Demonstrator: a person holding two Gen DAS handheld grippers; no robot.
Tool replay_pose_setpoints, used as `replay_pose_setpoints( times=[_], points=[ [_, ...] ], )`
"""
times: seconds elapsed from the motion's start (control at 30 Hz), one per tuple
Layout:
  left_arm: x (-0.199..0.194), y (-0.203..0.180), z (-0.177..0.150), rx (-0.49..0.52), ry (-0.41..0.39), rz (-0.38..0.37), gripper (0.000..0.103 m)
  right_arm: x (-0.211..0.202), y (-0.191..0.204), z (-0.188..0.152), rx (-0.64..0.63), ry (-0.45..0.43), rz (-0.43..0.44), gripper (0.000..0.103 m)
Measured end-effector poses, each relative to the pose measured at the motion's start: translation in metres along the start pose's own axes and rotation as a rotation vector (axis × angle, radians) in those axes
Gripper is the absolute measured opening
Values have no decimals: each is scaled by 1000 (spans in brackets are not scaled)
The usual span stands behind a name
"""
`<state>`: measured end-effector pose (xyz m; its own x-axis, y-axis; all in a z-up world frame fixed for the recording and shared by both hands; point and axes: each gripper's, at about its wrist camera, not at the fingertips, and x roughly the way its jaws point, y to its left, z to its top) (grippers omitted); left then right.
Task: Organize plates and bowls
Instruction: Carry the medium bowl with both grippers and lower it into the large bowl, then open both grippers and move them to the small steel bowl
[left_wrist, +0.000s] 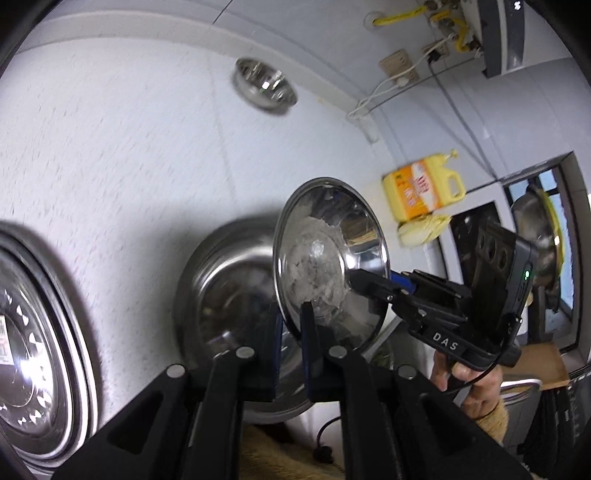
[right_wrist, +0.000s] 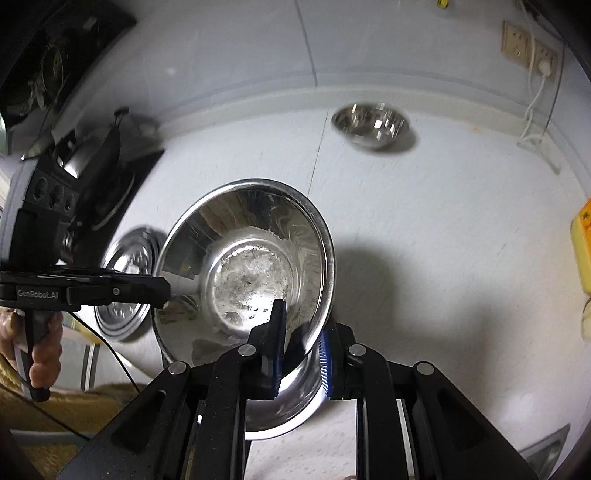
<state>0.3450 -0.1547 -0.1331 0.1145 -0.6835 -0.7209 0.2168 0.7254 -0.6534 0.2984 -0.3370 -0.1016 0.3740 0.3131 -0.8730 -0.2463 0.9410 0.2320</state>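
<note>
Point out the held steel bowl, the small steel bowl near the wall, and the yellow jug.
Held steel bowl (right_wrist: 247, 273), right wrist view, inner base.
Small steel bowl (right_wrist: 371, 123), right wrist view, inside.
Yellow jug (left_wrist: 417, 192), left wrist view, label.

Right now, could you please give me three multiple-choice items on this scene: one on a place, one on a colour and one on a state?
1. Where is the small bowl?
A. alone on the counter
B. inside another bowl
C. on a stove

2. What colour is the jug?
A. green
B. yellow
C. red

3. How is the big bowl held?
A. by nothing
B. by one gripper
C. by both grippers at its rim

Key: 1 A, it stands apart on the white top. 2 B, its body is plainly yellow. 3 C, the left gripper and the right gripper each clamp the rim.
</note>
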Motion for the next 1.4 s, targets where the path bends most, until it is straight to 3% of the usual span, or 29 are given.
replay_pose_setpoints(
  times=[0.2,0.5,0.57,0.67,0.73,0.83,0.9,0.93,1.07,1.2,1.3,1.4],
  points=[
    [25,16,-12,-33,84,38,10,42,-2,-15,25,109,6,15],
    [30,13,-15,-27,96,75,10,58,0,-16,24,165,2,15],
    [30,15,-16,-13,93,100,10,59,1,-14,14,174,-11,15],
    [28,6,-19,86,57,170,12,59,4,-10,3,170,-41,16],
    [28,-2,-21,148,45,205,16,55,1,-7,11,159,-40,19],
    [25,-9,-24,207,27,238,29,42,-2,-3,14,124,-29,25],
    [19,-14,-27,257,7,261,31,33,-3,0,5,98,-47,42],
    [14,-16,-29,278,-7,268,31,29,-4,1,2,86,-48,44],
    [-15,-18,-26,292,-83,229,40,12,-18,6,2,42,-73,49],
    [-45,-13,8,201,-219,112,46,-2,-40,15,19,8,-135,51],
    [-47,1,45,104,-233,63,51,-15,-61,29,18,-28,-198,54],
    [-39,16,76,43,-223,85,54,-23,-78,46,20,-57,-253,55]
  ],
)
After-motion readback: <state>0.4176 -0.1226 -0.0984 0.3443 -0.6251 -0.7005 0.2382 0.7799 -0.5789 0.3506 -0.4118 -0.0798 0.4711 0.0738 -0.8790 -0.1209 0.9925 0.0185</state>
